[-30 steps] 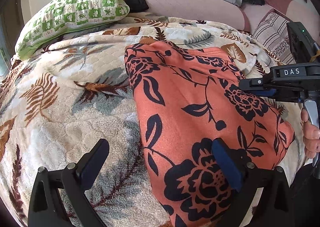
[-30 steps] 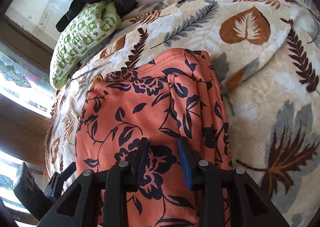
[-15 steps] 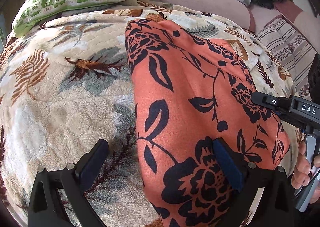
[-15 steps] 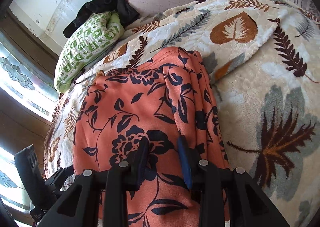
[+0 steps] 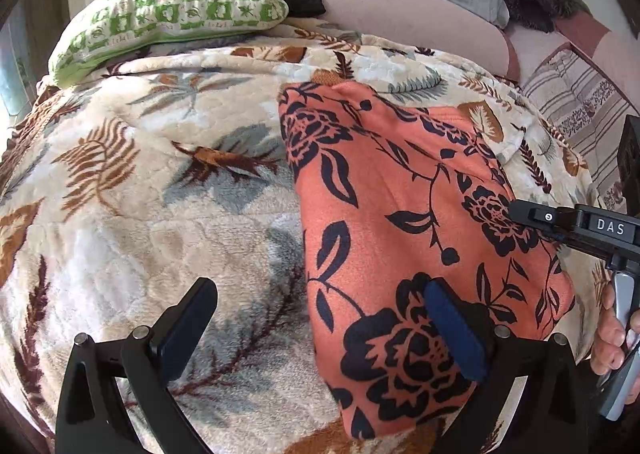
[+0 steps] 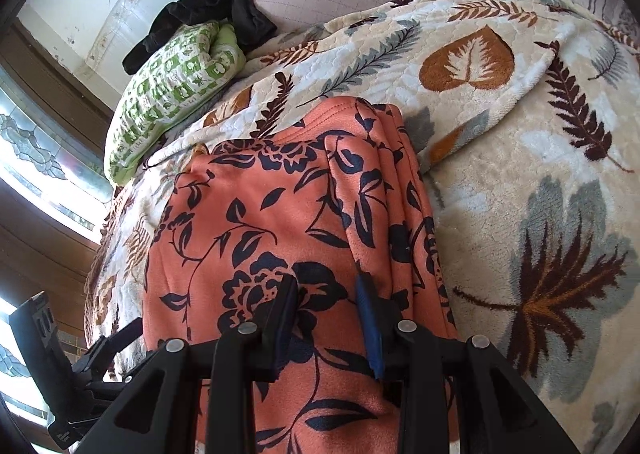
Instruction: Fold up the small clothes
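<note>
orange floral garment (image 5: 404,221) lengthwise away from grippers (flat on blanket (image 5: 160,213))

Bed covered by plush cream blanket (image 5: 168,238) with brown, rust and grey leaf print, surface rumpled. Orange garment (image 5: 404,221) with dark navy flower pattern lies flat on blanket, toward right side in left wrist view, long fold ridges along its right edge in right wrist view. Green-and-white checked pillow (image 5: 176,9) rests at far edge of blanket. Black clothing (image 6: 200,17) bunched behind pillow, touching it.
</note>
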`<state>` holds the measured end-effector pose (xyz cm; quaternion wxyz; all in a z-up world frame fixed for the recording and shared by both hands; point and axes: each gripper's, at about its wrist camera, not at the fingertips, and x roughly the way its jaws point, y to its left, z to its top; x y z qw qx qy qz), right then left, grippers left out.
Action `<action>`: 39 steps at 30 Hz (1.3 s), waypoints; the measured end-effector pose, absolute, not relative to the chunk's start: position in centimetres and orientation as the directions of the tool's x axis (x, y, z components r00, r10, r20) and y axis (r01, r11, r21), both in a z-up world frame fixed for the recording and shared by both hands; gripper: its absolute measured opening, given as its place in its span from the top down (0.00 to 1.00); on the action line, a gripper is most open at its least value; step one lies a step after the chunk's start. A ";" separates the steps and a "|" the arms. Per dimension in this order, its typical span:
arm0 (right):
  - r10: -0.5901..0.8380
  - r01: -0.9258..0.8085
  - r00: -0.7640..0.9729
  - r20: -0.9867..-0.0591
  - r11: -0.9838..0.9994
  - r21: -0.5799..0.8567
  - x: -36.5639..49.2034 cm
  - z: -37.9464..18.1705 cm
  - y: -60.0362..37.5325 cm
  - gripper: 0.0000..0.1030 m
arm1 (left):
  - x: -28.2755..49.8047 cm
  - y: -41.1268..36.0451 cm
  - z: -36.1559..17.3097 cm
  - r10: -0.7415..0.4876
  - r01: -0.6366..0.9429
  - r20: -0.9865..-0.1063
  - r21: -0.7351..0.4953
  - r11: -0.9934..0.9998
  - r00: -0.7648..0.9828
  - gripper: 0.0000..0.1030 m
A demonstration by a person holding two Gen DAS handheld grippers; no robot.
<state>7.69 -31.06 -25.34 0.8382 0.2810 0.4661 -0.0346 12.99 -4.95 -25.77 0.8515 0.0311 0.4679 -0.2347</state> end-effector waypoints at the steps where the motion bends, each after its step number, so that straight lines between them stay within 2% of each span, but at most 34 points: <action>1: 0.207 0.312 0.565 -0.799 0.842 0.439 7.4 -24.5 -30.9 0.67 | 12.8 -4.3 -25.5 -0.370 0.414 -0.807 -0.173 0.894 0.461 0.00; 5: 0.228 0.237 0.631 -0.741 0.853 0.464 4.9 -20.7 -30.7 0.67 | 11.5 -3.4 -25.8 -0.337 0.410 -0.814 -0.136 0.902 0.472 0.00; 9: 0.284 0.190 0.645 -0.710 0.840 0.509 2.6 -19.7 -30.8 0.67 | 9.4 -3.7 -25.9 -0.313 0.420 -0.804 -0.087 0.903 0.505 0.00; 14: 0.359 0.148 0.618 -0.700 0.821 0.552 0.9 -21.9 -28.9 0.67 | 9.0 -4.2 -27.5 -0.255 0.401 -0.820 -0.034 0.915 0.513 0.00; 17: 0.328 0.234 0.543 -0.773 0.825 0.514 1.4 -26.2 -29.0 0.69 | 8.8 -4.6 -27.9 -0.244 0.406 -0.819 -0.014 0.914 0.520 0.00; 20: 0.355 0.205 0.597 -0.720 0.800 0.564 1.1 -27.4 -29.6 0.72 | 8.3 -4.9 -28.0 -0.221 0.412 -0.809 0.029 0.911 0.545 0.00; 24: 0.302 0.184 0.590 -0.749 0.852 0.489 1.0 -26.5 -28.5 0.72 | 7.8 -4.9 -27.2 -0.187 0.388 -0.807 0.057 0.920 0.560 0.00; 30: 0.227 0.142 0.631 -0.742 0.906 0.398 -1.0 -24.5 -27.2 0.69 | 5.4 -4.7 -24.5 -0.122 0.339 -0.748 0.143 0.930 0.652 0.00; 39: 0.112 0.143 0.684 -0.721 0.949 0.282 -4.7 -20.5 -26.3 0.69 | 3.6 -3.2 -20.5 -0.100 0.252 -0.703 0.115 0.961 0.704 0.00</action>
